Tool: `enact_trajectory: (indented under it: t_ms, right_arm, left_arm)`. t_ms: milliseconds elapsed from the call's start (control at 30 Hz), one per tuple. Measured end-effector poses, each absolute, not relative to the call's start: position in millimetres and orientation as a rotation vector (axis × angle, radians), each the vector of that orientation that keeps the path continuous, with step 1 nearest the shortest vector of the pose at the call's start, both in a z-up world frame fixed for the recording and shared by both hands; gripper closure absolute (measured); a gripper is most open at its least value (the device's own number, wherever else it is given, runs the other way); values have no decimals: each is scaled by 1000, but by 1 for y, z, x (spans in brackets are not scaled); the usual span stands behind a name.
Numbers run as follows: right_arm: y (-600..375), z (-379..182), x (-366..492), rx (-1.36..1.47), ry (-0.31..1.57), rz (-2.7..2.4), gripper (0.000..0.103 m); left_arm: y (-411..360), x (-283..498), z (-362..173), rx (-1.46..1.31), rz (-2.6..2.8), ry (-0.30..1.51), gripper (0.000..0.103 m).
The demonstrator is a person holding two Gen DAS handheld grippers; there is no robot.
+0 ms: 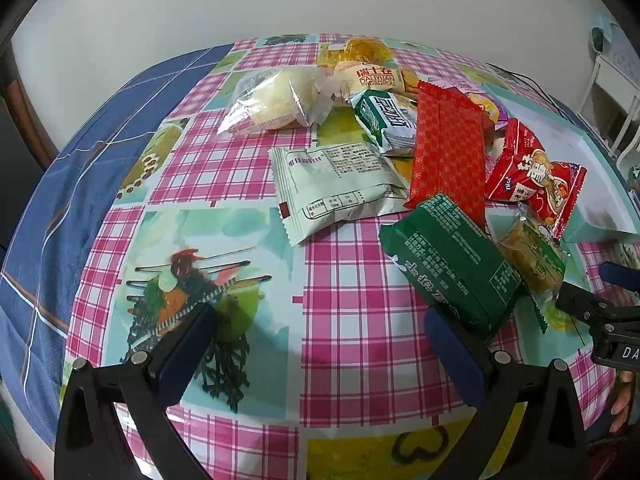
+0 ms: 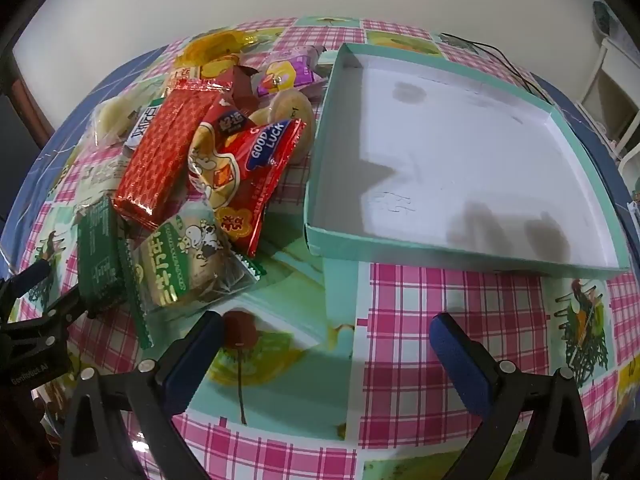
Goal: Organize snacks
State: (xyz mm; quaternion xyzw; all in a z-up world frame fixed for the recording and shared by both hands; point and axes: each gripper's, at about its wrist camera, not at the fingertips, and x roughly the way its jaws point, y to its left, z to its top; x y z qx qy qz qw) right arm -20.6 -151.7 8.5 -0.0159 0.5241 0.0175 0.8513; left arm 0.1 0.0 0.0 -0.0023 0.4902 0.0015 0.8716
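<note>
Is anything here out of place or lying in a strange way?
Yes. The snacks lie in a loose heap on the table beside the teal box, overlapping at odd angles; the red patterned packet leans tilted on others. The box holds nothing yet. Both the left gripper and the right gripper are open and empty.

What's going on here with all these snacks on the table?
A person is holding a two-finger gripper in each hand, about to tidy a pile of snack packets on a checked tablecloth. Both the left gripper and the right gripper hang open and hold nothing. Beside the pile sits a shallow teal box with a white inside, and nothing lies in it yet. The left gripper is close to a dark green packet at the pile's near edge.
</note>
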Motion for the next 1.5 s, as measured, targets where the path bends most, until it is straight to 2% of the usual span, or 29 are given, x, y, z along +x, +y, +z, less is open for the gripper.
enact_trajectory:
  t_ms: [1500]
  right_arm:
    - [-158, -1, -31, -34, 1097, 36, 0]
  left_arm:
    - [0, 0, -1, 0, -6, 1010, 0]
